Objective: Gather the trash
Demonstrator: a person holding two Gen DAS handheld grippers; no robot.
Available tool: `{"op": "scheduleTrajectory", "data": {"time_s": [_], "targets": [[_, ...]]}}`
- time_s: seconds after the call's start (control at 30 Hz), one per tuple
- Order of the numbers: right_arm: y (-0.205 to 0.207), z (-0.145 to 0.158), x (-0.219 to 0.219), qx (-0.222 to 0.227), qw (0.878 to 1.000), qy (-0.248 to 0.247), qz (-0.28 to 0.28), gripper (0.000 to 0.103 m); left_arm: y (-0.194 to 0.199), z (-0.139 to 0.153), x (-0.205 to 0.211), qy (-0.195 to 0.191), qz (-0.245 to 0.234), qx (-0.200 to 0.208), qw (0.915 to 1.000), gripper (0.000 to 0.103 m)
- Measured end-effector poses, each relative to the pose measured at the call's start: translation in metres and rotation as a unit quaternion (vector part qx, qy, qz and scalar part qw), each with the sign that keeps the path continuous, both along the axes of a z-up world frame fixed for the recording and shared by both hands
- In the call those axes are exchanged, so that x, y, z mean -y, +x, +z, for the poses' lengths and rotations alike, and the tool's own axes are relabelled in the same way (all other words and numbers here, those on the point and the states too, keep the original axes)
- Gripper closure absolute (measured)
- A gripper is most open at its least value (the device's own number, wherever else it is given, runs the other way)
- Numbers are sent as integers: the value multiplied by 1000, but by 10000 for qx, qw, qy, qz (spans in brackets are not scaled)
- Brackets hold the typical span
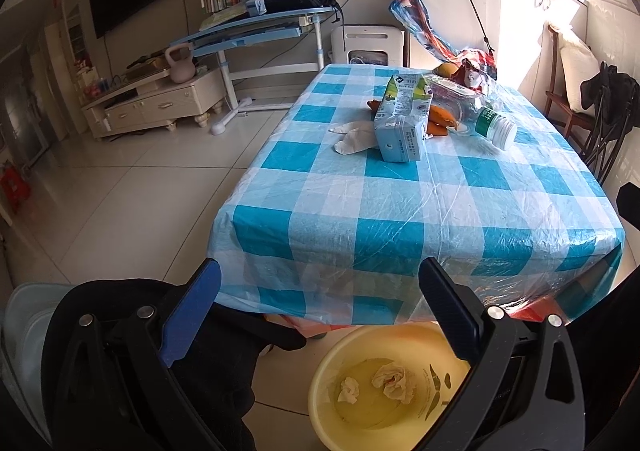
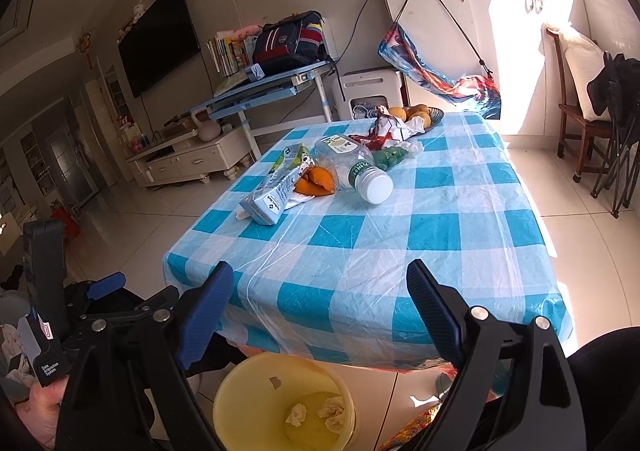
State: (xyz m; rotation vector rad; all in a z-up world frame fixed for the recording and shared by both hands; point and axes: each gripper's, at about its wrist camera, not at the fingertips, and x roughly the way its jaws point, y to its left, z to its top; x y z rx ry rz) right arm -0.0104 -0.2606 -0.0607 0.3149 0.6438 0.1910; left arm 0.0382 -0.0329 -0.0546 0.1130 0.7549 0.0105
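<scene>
Checked bench (image 2: pixel 360 251) with carton (image 2: pixel 272 195), bottle (image 2: pixel 360 171), peel (image 2: pixel 316 179) uncollected; bin (image 2: pixel 280 403) holding two tissues. Both jaws wide, empty. Next: reaching for carton.

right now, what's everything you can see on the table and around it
table: 1, blue and white check cloth, centre
carton: 1, pale blue and green, lying near the left edge of the table
plastic bottle: 1, clear, white cap, on its side beside the carton
orange peel: some, orange, between carton and bottle
white tissue: 1, crumpled, left of the carton
wrapper: 1, red and white, far end
fruit bowl: 1, yellow fruit, far edge
bin: 1, yellow, on the floor below the near edge, two tissue wads inside
left gripper: open, empty
right gripper: open, empty
</scene>
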Motion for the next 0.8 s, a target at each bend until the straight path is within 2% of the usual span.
{"op": "scheduleTrajectory", "data": {"time_s": [0.8], "targets": [[-1, 0, 6, 31, 10000, 28, -30, 18, 2, -1, 11, 143, -76, -60, 9999, 7]]}}
